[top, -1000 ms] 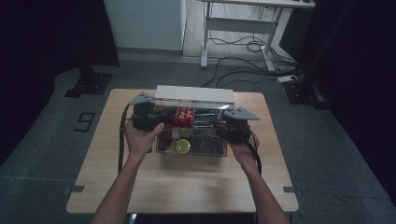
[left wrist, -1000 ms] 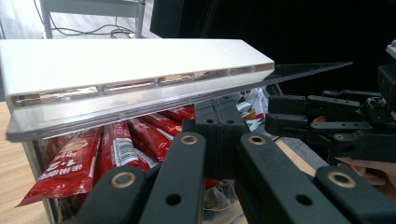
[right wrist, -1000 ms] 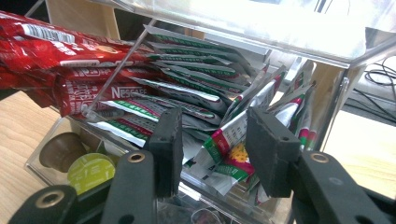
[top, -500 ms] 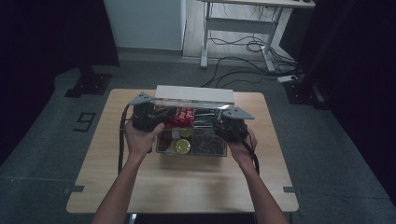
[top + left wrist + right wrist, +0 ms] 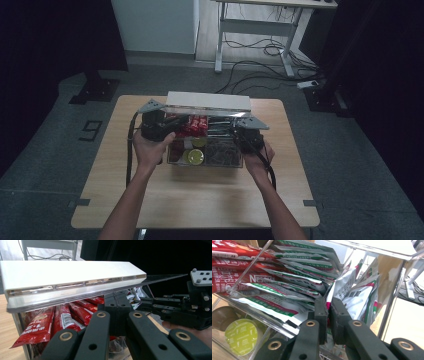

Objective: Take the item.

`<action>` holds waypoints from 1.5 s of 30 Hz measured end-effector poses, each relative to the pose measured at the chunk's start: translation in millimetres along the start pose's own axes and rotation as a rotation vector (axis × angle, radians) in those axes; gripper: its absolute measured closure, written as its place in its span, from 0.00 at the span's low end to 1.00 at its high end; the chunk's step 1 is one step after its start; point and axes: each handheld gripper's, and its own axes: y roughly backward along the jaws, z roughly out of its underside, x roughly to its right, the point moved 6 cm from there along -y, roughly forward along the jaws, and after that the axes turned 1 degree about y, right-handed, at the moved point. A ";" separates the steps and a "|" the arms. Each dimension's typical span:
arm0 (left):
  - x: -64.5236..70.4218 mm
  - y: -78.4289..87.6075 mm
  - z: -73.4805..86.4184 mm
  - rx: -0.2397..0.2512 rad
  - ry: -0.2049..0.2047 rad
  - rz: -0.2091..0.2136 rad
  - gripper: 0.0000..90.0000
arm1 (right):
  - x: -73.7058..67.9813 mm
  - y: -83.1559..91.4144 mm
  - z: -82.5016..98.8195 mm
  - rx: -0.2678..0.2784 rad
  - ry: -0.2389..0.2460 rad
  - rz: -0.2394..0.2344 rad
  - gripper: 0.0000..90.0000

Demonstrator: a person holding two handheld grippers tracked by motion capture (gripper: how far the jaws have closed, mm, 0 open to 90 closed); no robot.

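A table (image 5: 200, 200) stands in the middle of the floor. A box (image 5: 172, 159) sits on the far half of the table. Its lid (image 5: 208, 101) stands up along the far side. In the far part of the box, the stick packs (image 5: 192, 125) lie on the left and the flat packets (image 5: 294, 277) on the right. In the near part, round pods (image 5: 195, 156) lie toward the left. A desk (image 5: 260, 30) stands far behind the table, with cables (image 5: 250, 70) on the floor under it.
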 end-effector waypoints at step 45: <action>-3.4 -2.4 -8.1 0.019 0.024 0.002 1.00 | 13.9 55.7 -2.3 0.195 -0.108 -0.067 0.97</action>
